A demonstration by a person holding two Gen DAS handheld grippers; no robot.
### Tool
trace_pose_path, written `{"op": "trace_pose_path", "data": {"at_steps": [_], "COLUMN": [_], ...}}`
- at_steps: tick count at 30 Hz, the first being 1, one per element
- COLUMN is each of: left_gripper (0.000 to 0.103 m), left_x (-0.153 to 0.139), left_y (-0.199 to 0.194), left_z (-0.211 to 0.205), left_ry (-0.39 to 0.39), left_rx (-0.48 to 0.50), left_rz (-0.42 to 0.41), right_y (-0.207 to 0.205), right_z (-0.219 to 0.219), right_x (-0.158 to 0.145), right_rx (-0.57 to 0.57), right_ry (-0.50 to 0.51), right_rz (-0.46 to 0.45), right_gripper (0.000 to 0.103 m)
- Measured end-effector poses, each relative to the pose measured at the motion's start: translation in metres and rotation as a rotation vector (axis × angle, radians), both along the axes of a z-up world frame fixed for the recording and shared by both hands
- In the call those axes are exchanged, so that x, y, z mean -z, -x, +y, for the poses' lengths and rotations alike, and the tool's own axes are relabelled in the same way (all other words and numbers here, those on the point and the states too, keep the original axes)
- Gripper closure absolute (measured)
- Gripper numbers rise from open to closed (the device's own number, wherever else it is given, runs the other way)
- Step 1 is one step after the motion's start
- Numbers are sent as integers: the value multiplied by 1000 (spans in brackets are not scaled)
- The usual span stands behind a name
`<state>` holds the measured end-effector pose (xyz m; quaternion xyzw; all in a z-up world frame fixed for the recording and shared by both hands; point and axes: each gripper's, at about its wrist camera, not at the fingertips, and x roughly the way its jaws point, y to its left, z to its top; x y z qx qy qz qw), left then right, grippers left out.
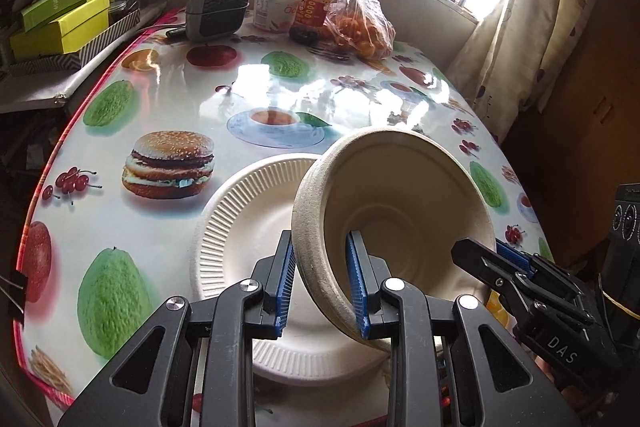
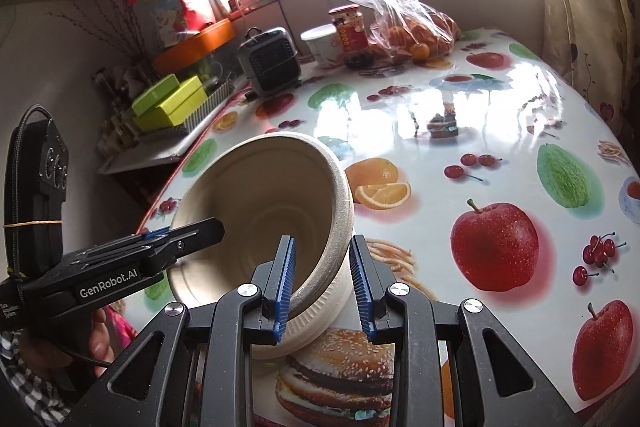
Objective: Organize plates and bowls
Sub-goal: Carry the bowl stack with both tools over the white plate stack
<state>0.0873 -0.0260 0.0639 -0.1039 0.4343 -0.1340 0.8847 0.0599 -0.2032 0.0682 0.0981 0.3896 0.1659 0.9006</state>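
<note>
At the lower centre of the left wrist view, the left gripper (image 1: 322,279) was closed on the near rim of the paper bowl (image 1: 394,211), one blue pad inside the wall and one outside. At the lower right of that frame the right gripper (image 1: 486,259) was seen reaching the bowl's opposite rim. In the right wrist view, the right gripper (image 2: 322,279) straddled the rim at lower centre; the inner pad was pressed to the wall, while contact of the outer pad could not be made out, so a grip there was judged likely but not certain. The bowl (image 2: 264,211) was held tilted, its mouth turned toward the cameras, probably so that both rims could be pinched and the bowl kept steady between two holds. Directly beneath it, at centre-left of the left view, the ridged paper plate (image 1: 236,223) lay flat on the fruit-printed tablecloth (image 1: 160,115); the bowl was judged to be carried over it for stacking. A jar (image 1: 318,3), a tub (image 1: 274,5) and a bag of oranges (image 1: 360,31) were grouped well apart at the upper centre.
</note>
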Motion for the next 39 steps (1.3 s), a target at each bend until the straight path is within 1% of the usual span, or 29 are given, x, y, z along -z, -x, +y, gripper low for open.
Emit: {"op": "trace_pose_path", "data": {"at_steps": [11,16,39], "left_gripper": [76,76,76], "left_x": [7,14,23], "left_y": [2,-1,-7], "left_z": [22,29,32], "left_ry": [1,4,3], "left_rx": [-58,-72,-79], "left_rz": [17,39,59], "right_y": [-12,-16,-24], "right_z": [22,28,36], "right_x": [8,12,15], "right_rx": [-60,-75,-81], "right_ry": [1,2,11], "right_rz": [24,37,40], "right_gripper": [76,76,76]}}
